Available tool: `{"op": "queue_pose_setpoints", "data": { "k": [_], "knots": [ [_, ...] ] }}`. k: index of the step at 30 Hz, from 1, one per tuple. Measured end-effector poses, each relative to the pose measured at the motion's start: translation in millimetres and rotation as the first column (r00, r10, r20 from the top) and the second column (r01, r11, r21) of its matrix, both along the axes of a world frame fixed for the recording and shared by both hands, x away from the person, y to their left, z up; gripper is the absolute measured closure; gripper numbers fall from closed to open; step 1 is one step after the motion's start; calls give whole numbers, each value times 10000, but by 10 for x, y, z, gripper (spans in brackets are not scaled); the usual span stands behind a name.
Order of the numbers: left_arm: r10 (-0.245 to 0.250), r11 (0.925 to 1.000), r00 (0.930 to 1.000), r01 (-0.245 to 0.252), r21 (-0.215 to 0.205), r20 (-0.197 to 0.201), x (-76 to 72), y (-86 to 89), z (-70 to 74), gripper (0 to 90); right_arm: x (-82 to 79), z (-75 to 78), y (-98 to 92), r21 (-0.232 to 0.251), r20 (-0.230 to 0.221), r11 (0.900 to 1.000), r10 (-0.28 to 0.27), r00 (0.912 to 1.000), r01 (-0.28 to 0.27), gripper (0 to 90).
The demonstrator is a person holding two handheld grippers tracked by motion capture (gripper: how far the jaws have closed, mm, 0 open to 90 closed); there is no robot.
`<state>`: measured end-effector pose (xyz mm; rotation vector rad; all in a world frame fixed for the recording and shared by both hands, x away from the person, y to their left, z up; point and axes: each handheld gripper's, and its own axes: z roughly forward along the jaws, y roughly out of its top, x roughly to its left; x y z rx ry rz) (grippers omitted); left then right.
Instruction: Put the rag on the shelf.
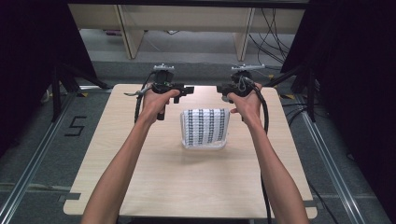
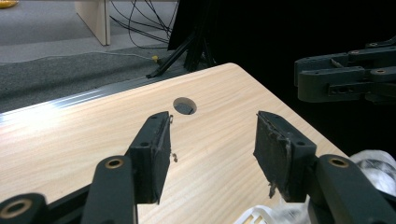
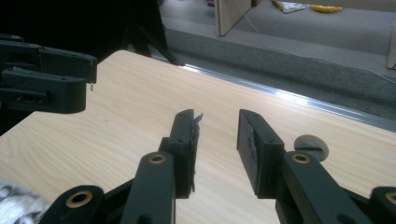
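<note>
Left gripper [image 2: 210, 140] wide, right gripper [image 3: 217, 140] narrower, both empty — patterned cloth [image 1: 205, 128], perhaps folded, between.

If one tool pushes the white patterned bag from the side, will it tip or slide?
The bag probably tips or crumples: it stands upright on the table and looks thin and soft. It seems light, perhaps empty, so it may also slide on the smooth wood.

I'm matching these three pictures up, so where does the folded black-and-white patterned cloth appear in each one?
High view: the folded cloth lies mid-table, nearer the far edge, between the two hands.
Left gripper view: a white bit of it sits at the bottom right, behind the right-hand jaw.
Right gripper view: a corner shows at bottom left.
Shared landmark: the wooden table.
</note>
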<state>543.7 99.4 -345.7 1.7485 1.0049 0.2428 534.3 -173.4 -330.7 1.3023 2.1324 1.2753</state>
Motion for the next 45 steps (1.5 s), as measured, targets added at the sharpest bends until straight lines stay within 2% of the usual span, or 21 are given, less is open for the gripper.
{"op": "queue_pose_setpoints", "data": {
  "k": [4, 6, 7, 11, 13, 15, 19, 20, 22, 24, 26, 27, 30, 32, 38, 40, 45],
  "knots": [
    [62, 9999, 10000, -63, -140, -76, -57, 80, 27, 435, -49, 13, -27, 2, -68, 10000, 19, 10000, -19, 634],
    [39, 10000, 10000, -39, -67, -56, -86, 104, 41, 426, -55, 23, -56, -131, 84, 9997, 205, 9998, -204, 629],
    [-46, 10000, 10000, 46, -38, -39, -124, 128, 55, 422, -88, 45, -65, 45, 13, 9999, 114, 9999, -114, 614],
    [-163, 9999, 9999, 163, -4, -16, -174, 148, 74, 406, -127, 73, -69, 101, -55, 9999, 108, 9999, -108, 595],
    [-215, 9998, 9998, 215, 41, -30, -212, 159, 81, 402, -137, 84, -90, -137, 174, 9995, 280, 9995, -278, 585],
    [-259, 9996, 9996, 260, 102, -61, -244, 175, 91, 379, -180, 89, -74, -15, 5, 9995, 310, 9995, -310, 557],
    [-244, 9997, 9996, 245, 58, -172, -306, 198, 120, 361, -202, 100, -90, -163, 166, 9987, 478, 9987, -475, 522],
    [-247, 9997, 9995, 248, 78, -179, -321, 201, 126, 354, -215, 98, -84, 15, 77, 9987, 504, 9987, -504, 513],
    [-291, 9995, 9995, 292, 74, -127, -372, 208, 139, 332, -233, 102, -102, -32, 237, 9985, 547, 9982, -547, 484],
    [-333, 9994, 9993, 334, 116, -156, -390, 213, 143, 325, -251, 105, -106, 71, 116, 9987, 510, 9986, -511, 471],
    [-370, 9992, 9992, 372, 156, -143, -425, 219, 146, 313, -274, 107, -116, 91, 94, 9986, 528, 9986, -529, 455],
    [-430, 9989, 9990, 433, 185, -130, -456, 229, 147, 306, -297, 116, -134, -50, 276, 9984, 565, 9980, -564, 445],
    [-443, 9987, 9990, 445, 252, -87, -488, 237, 150, 300, -336, 115, -126, 176, 144, 9985, 512, 9986, -515, 433],
    [-447, 9985, 9990, 450, 321, -86, -504, 241, 157, 299, -339, 121, -138, 19, 251, 9974, 718, 9971, -719, 431],
    [-410, 9986, 9992, 409, 321, 20, -540, 258, 179, 297, -400, 159, -116, 115, 328, 9970, 760, 9966, -764, 423],
    [-450, 9982, 9990, 447, 400, 63, -554, 263, 186, 294, -428, 176, -111, -12, 407, 9961, 881, 9953, -881, 419],
    [-477, 9970, 9985, 460, 617, 267, -662, 248, 207, 277, -527, 176, -136, 125, 538, 9948, 1006, 9935, -1014, 401]
  ]
}}
